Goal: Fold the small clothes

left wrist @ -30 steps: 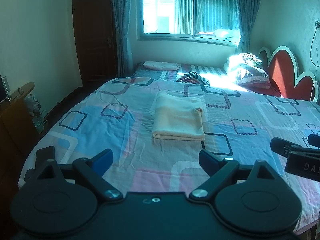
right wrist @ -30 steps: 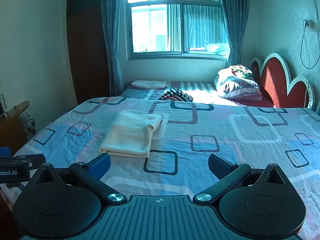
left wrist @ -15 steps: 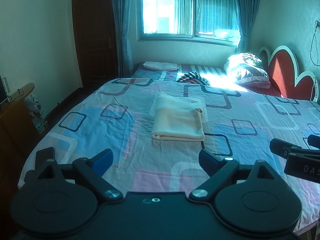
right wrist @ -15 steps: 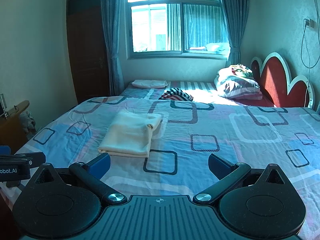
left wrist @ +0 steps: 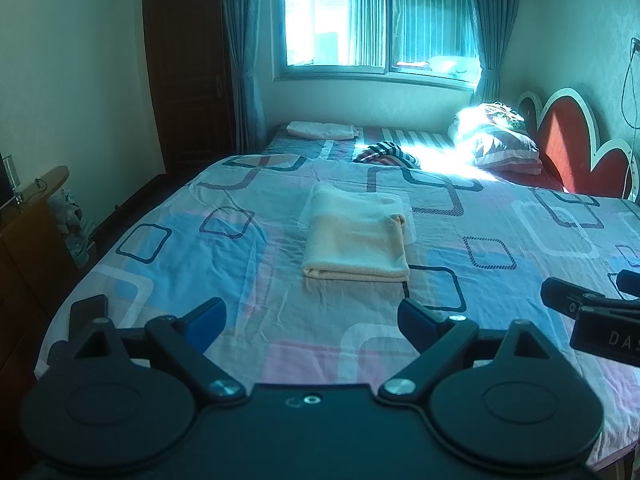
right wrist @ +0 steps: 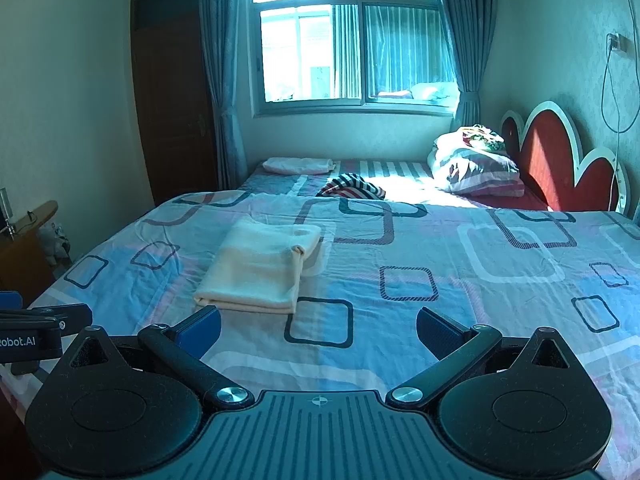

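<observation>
Folded cloth (left wrist: 356,240) lies beyond both wide-open, empty tongs (left wrist: 312,320) (right wrist: 318,326).

Bed (left wrist: 160,264) with a patterned sheet, carrying laundry.
A folded cream garment (left wrist: 356,240) lies near the bed's middle; toward the far edge lie a striped garment (left wrist: 386,151), a folded white cloth (left wrist: 322,130) at the far left corner, and pillows (left wrist: 494,142) by the headboard.

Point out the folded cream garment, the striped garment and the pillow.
folded cream garment (left wrist: 356,236), left wrist view, middle of its top layer.
striped garment (right wrist: 352,186), right wrist view, middle of the crumpled heap.
pillow (right wrist: 476,170), right wrist view, its front face.
</observation>
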The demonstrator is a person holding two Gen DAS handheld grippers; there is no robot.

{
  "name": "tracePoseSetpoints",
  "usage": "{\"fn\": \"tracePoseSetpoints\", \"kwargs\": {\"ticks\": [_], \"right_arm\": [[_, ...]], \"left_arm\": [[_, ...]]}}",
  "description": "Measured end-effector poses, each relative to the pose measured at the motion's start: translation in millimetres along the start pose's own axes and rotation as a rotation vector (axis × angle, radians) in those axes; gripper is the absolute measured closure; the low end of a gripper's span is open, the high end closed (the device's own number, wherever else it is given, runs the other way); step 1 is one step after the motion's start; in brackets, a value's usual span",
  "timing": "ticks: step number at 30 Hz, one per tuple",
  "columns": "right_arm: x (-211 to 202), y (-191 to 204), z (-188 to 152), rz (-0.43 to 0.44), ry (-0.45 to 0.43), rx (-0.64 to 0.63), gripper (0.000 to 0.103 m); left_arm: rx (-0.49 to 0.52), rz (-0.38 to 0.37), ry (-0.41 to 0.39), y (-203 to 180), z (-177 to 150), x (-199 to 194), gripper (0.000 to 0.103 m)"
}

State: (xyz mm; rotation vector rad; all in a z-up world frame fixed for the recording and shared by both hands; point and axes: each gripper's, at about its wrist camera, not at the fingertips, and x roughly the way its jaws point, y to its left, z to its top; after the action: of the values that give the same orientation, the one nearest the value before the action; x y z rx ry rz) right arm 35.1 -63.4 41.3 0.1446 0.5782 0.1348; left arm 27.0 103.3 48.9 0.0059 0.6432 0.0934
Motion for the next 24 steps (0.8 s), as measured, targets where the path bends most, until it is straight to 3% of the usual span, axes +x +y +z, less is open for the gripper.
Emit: {"fn": "tracePoseSetpoints", "kwargs": {"ticks": [24], "right_arm": [[11.6, -5.7, -2.1, 0.002, 0.019, 0.006, 0.000]], "left_arm": [[0.026, -0.023, 0.017, -2.3, -2.4, 12.7, 0.011]]}}
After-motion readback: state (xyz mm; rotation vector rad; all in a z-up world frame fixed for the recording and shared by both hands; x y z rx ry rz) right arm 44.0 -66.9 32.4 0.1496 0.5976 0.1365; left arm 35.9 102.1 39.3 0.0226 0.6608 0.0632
